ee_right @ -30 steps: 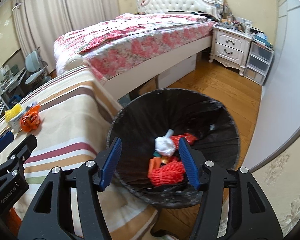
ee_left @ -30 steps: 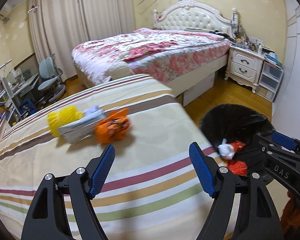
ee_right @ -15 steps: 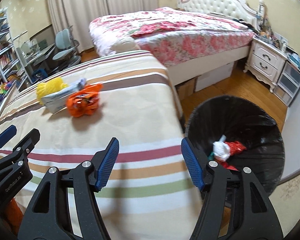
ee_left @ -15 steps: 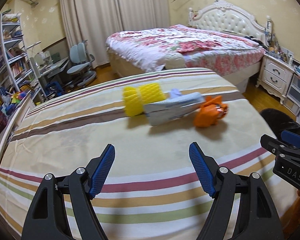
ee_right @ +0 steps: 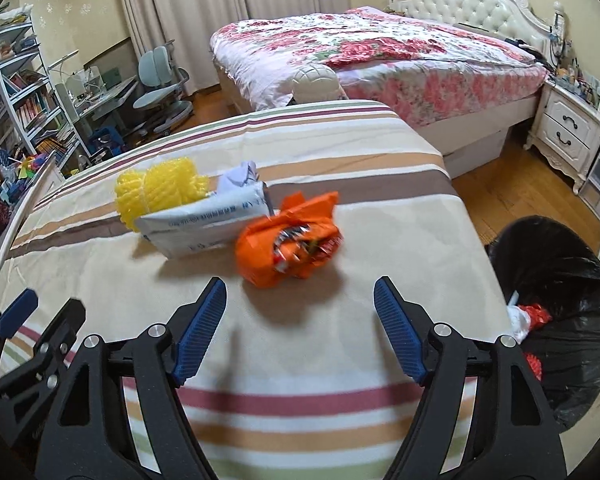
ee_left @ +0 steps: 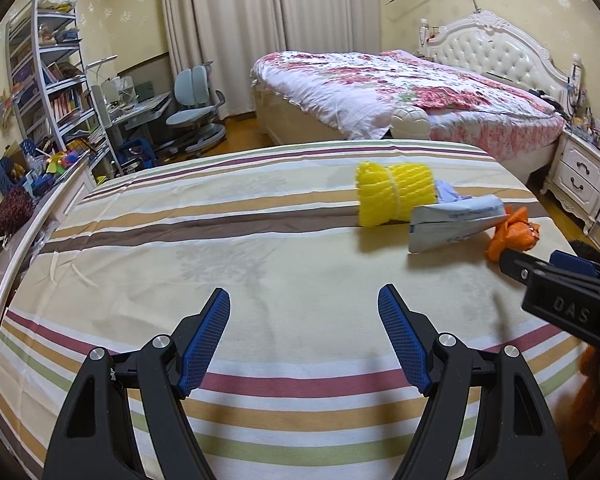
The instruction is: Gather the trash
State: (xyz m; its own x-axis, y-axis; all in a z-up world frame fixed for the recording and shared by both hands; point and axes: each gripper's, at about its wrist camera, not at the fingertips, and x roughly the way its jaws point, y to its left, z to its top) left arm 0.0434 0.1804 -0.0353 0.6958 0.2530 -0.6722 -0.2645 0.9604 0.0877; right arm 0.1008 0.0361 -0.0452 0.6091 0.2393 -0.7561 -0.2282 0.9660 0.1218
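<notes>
On the striped bedspread [ee_right: 340, 200] three pieces of trash lie bunched together near its right edge, toward the far end: a crumpled orange plastic snack wrapper [ee_right: 290, 238], a flattened white paper packet with blue print [ee_right: 204, 224] touching it on the left, and behind that a yellow foam net sleeve [ee_right: 156, 190] with a scrap of pale lilac tissue [ee_right: 240, 172] beside it. The orange wrapper looks feather-light, soft and crinkly, probably slick on its printed face; the bunched ridge along its top seems the best place to pinch, since a flat side would likely slide away. The white packet is thin and limp, so taking it by its raised long edge seems wiser than pressing down on it. The foam net should squash easily and spring back; a hold across its middle, where a band cinches it, would likely do. The right claw [ee_right: 300, 332] hovers just short of the orange wrapper, its jaws opening and nothing between them. The left claw [ee_left: 304, 336] stands wide over bare bedspread, empty, well apart from the pile. The black-lined waste bin [ee_right: 560, 264] stands on the floor off the bed's right edge. The packet's print is too blurred to read; the right claw's body shows "DAS" in the left view.
</notes>
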